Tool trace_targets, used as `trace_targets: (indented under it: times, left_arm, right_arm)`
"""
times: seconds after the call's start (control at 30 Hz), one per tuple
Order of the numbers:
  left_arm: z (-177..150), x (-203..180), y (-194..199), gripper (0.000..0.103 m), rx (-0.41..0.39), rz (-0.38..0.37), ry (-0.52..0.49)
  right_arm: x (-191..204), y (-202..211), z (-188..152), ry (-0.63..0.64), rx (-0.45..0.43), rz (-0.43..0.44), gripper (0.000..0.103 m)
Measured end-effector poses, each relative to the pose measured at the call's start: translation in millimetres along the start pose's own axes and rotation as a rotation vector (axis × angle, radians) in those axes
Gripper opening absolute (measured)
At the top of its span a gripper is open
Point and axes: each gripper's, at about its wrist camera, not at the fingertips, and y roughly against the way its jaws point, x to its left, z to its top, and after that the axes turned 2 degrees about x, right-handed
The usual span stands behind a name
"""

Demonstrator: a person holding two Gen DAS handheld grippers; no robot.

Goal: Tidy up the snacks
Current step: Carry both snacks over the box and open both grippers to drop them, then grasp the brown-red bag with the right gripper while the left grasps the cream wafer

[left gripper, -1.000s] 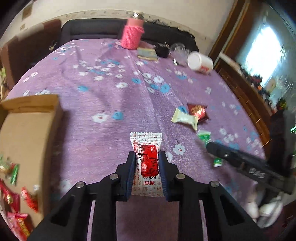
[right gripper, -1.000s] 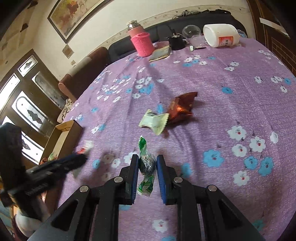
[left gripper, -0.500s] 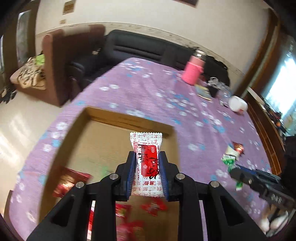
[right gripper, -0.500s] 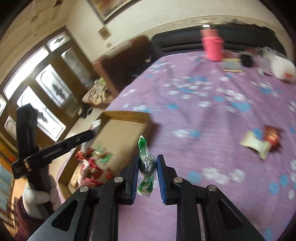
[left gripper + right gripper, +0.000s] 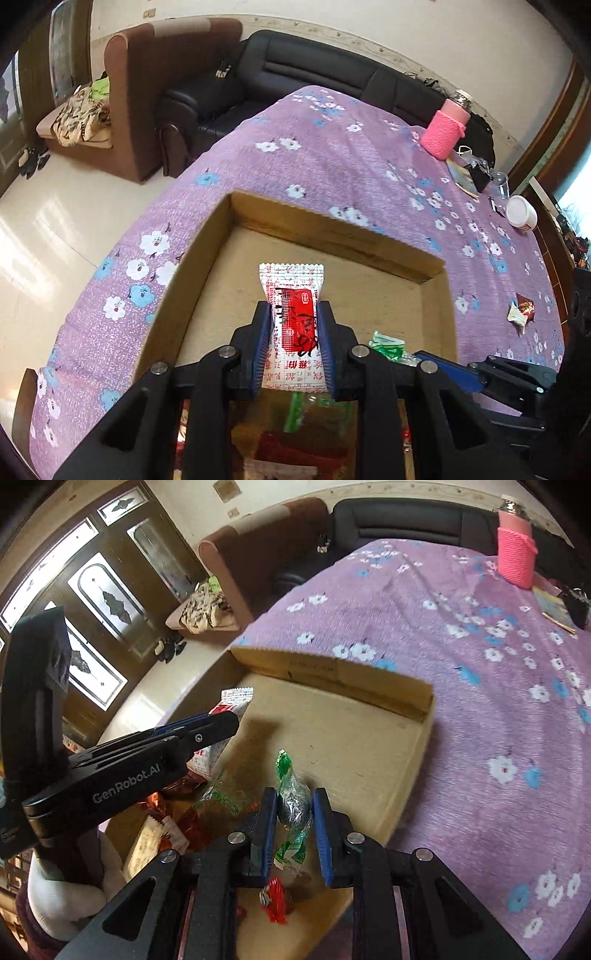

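Left fingers point(image 5: 294, 343) clamp a white-and-red sachet point(image 5: 293, 325); right fingers point(image 5: 294, 830) clamp a green-wrapped candy point(image 5: 293, 808). Both hang over the cardboard box point(image 5: 369, 686), inside its walls, above bare floor beside piled snacks point(image 5: 177, 823). Two wrappers point(image 5: 521, 312) lie on the purple counter point(image 5: 332, 155).

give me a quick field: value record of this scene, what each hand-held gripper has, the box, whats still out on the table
left hand-held gripper: shut on white and red packet, over the box
right hand-held gripper: shut on green-twist candy, over the box
cardboard box: open, on purple floral tablecloth, wrapped snacks piled at its near end
still on the table: pale green packet touching dark red packet
far end of table: pink-sleeved bottle, white tub
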Motion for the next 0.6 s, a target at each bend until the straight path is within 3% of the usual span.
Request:
trace_targets:
  times: [0.1,0.17,0.3,0.47,0.6]
  left_arm:
    - [-0.3,8.5,2.0,0.03,-0.007,-0.01,0.028]
    - [-1.9,13.7,6.2,0.049,-0.009,-0.039,0.054]
    - [-5.5,13.6,26.5,0.054,-0.047,-0.069,0.068]
    - [-21.0,-8.3,69.2,0.072,-0.11,-0.124,0.066]
    - [-49.9,-46.1,109.6,0.083,-0.177,-0.247,0.009]
  right_arm:
    - [-1.1,-7.7,-0.3,-0.022,0.001,0.012,0.025]
    - [-5.0,-9.4,-0.7,-0.038,0.001,0.028,0.031]
    - [-11.6,8.2,-3.5,-0.063,-0.038,0.045,0.035]
    - [-42.2,61.3,-16.2,-0.09,-0.123,0.041,0.035]
    - [-90.6,107.6,-28.9,-0.111,-0.191,-0.035,0.038]
